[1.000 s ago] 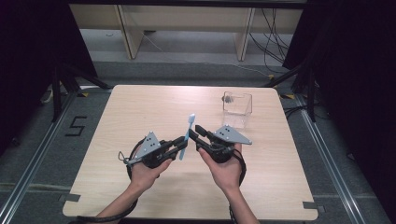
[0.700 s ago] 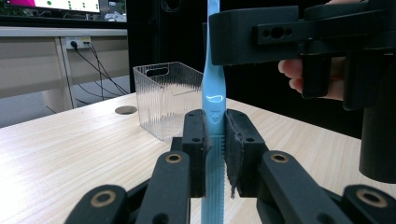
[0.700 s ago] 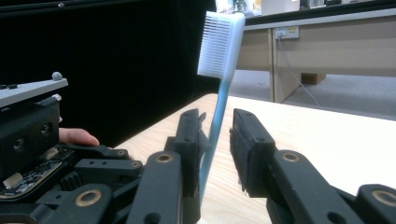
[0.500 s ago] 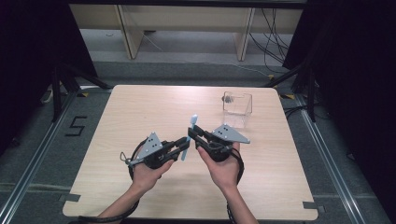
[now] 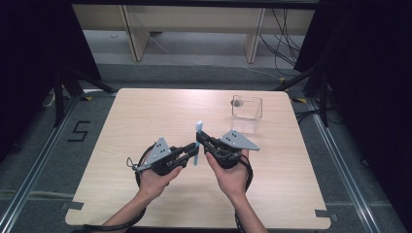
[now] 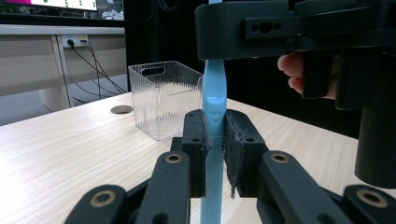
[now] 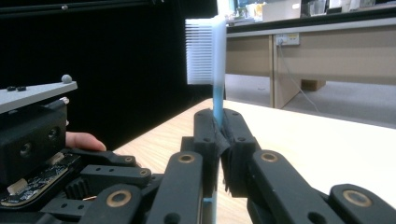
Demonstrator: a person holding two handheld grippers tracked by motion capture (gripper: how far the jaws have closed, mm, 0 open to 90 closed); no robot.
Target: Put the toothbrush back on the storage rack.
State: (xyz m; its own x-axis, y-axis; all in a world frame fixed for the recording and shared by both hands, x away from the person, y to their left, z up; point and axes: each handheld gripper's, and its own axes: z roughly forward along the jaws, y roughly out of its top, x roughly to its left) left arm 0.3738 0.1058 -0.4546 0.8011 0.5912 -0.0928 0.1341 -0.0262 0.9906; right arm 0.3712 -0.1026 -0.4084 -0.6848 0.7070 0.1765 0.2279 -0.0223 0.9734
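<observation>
1. Toothbrush [image 5: 196,145], light blue handle with white bristles, stands roughly upright above the desk [image 5: 145,111], just below centre of the high view
2. Left gripper [image 5: 187,154]: jaws pinch the lower part of the handle. In the left gripper view the blue handle [image 6: 214,140] runs straight up between the two pads, both pressed on it
3. Right gripper [image 5: 203,141]: jaws have just been closing and now clamp the handle higher up, just under the head. In the right gripper view the pads meet on the thin handle and the bristle head [image 7: 204,50] sticks up above them, bristles facing left of frame
4. Both grippers on the same brush at once, tips nearly touching, one from the left and one from the right in the high view
5. Each gripper sits in one hand, forearms coming in from the bottom edge of the high view
6. Clear plastic box [image 5: 247,112] stands on the desk in the upper right of the high view, well apart from the brush; in the left gripper view it sits behind the handle, left of centre [image 6: 163,98]
7. Small round hole [image 6: 122,109] in the desk surface just left of the box in the left gripper view
</observation>
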